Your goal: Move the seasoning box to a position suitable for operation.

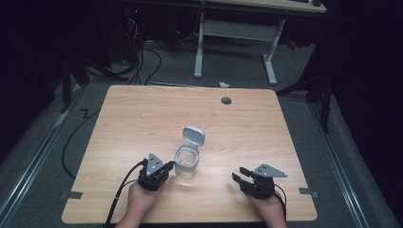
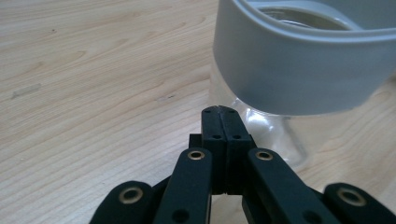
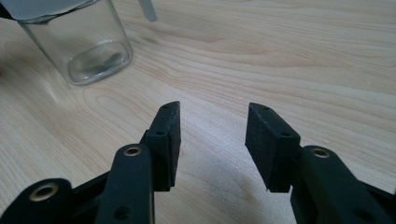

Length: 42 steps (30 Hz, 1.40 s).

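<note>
A clear glass jar with a grey collar stands near the front middle of the wooden table; its grey flip lid is swung open behind it. My left gripper rests just left of the jar, jaws shut with nothing between them. In the left gripper view its tips sit close to the jar at its lower glass wall. My right gripper lies on the table to the jar's right, open and empty. The right gripper view shows its gap over bare wood, the jar at upper left.
A round grey cable hole sits near the table's far edge. Grey tape tabs mark the front corners. Beyond the table stand a white desk frame and floor cables. Cables trail from both grippers off the front edge.
</note>
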Available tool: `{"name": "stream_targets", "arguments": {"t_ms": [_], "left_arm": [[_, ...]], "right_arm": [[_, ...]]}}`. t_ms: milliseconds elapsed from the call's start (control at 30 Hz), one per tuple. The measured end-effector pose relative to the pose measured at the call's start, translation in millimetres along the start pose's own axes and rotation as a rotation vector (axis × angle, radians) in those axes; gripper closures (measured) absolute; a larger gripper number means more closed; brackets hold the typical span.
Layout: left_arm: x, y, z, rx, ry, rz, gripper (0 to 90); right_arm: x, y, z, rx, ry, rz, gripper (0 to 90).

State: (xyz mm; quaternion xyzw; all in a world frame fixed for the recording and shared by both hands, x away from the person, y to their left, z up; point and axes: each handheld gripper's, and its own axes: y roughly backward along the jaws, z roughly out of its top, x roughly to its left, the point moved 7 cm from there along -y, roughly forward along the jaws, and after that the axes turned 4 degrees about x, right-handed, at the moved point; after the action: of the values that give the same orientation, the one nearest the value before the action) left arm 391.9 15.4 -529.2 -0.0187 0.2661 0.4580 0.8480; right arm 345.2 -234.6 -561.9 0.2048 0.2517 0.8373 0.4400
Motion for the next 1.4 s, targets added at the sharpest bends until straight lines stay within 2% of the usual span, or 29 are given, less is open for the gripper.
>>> {"name": "stream_targets", "arguments": {"t_ms": [167,433,700,933,1000,1033,1067,1100,1133,1167,1233,1400], "left_arm": [[-10.7,2.8,-4.2,0.001,0.004,-0.029,90.0],[-23.4,2.7,-11.4,0.008,0.010,-0.065,90.0],[-21.8,3.3,-15.0,0.015,-0.004,-0.057,90.0],[-17.1,11.3,-21.5,0.021,0.014,-0.054,90.0],[-23.9,17.0,-25.6,0.030,0.022,-0.075,90.0],[-27.2,18.5,-29.2,0.042,0.012,-0.083,90.0],[-27.2,18.5,-29.2,0.042,0.012,-0.083,90.0],[-35.8,18.4,-36.9,0.064,0.014,-0.105,90.0],[-35.8,18.4,-36.9,0.064,0.014,-0.105,90.0],[-42.1,15.5,-42.2,0.077,0.008,-0.120,90.0],[-47.0,11.4,-43.6,0.078,0.008,-0.131,89.9],[-59.8,5.0,-46.2,0.089,-0.009,-0.166,89.7]], "right_arm": [[1.5,-2.3,-0.7,0.006,0.020,-0.009,56.4],[1.7,-4.2,-1.5,0.008,0.020,-0.013,56.5],[3.5,-3.6,-0.5,0.001,0.020,-0.015,56.6],[2.7,-3.8,-0.1,-0.004,0.025,-0.024,56.3],[2.4,-4.0,0.9,-0.009,0.019,-0.039,57.6],[0.9,-4.1,2.4,-0.016,0.015,-0.055,58.3],[0.9,-4.1,2.4,-0.016,0.015,-0.055,58.3],[0.4,-3.6,5.2,-0.033,-0.004,-0.066,59.3],[0.4,-3.6,5.2,-0.033,-0.004,-0.066,59.3],[1.2,-3.7,7.2,-0.039,0.005,-0.078,62.0],[4.5,-4.9,10.1,-0.051,0.015,-0.072,62.8],[9.6,-16.3,21.7,-0.038,0.021,-0.072,63.1]]}}
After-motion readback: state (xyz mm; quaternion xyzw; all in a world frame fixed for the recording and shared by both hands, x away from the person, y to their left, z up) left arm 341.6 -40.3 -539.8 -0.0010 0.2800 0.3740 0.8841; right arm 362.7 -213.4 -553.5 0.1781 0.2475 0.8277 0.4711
